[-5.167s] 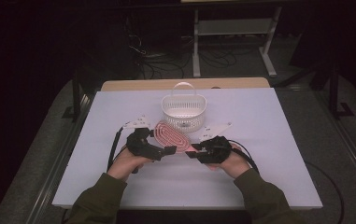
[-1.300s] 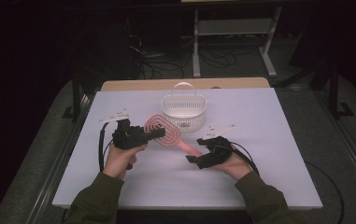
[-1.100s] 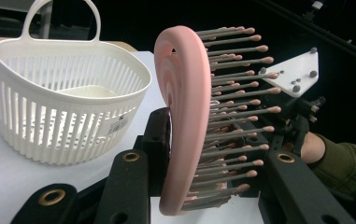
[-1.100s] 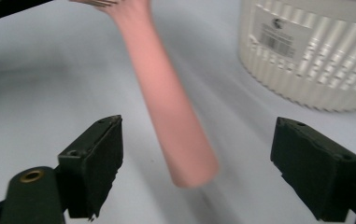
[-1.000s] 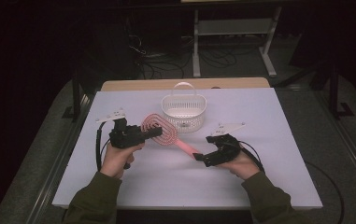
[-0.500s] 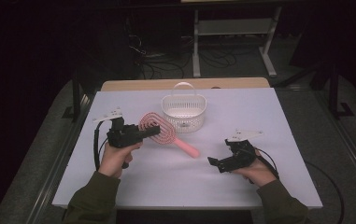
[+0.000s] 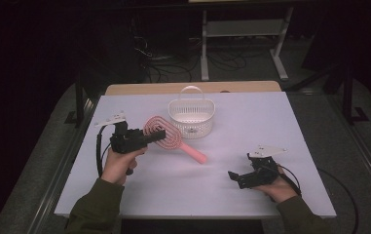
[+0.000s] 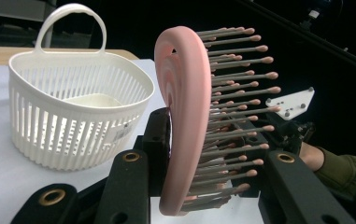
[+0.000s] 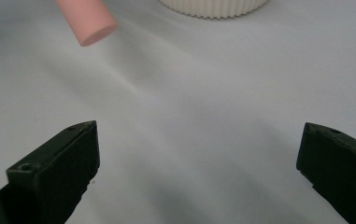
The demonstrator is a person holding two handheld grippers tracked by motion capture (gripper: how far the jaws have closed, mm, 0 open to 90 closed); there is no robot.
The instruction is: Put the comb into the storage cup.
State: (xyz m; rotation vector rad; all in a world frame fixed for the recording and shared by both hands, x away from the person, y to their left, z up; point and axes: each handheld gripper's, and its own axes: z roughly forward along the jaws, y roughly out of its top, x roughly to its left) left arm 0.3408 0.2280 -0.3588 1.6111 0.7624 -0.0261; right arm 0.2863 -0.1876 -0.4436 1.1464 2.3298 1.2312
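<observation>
My left gripper (image 7: 155,137) is shut on the head of a pink hairbrush (image 7: 166,134), left of the middle of the white table (image 7: 280,122). The brush's handle (image 7: 195,154) slants toward the table's middle. In the left gripper view the brush (image 8: 187,116) stands on edge between the jaws, bristles (image 8: 236,93) pointing right. A white slatted basket (image 7: 191,116) with a hoop handle stands just behind the brush. My right gripper (image 7: 237,178) is open low over the front right of the table with nothing between its fingers. In the right gripper view its gripper (image 9: 199,163) faces the handle's end (image 9: 88,21).
The basket (image 8: 68,112) looks empty in the left gripper view; its base (image 9: 213,7) shows at the top of the right gripper view. A wooden board (image 7: 193,87) runs along the table's back edge. Metal stand legs (image 7: 241,44) and cables lie on the dark floor beyond.
My right gripper has let go of the handle, opened, and drawn back to the front right. My left gripper has kept hold of the brush head, shifting slightly left.
</observation>
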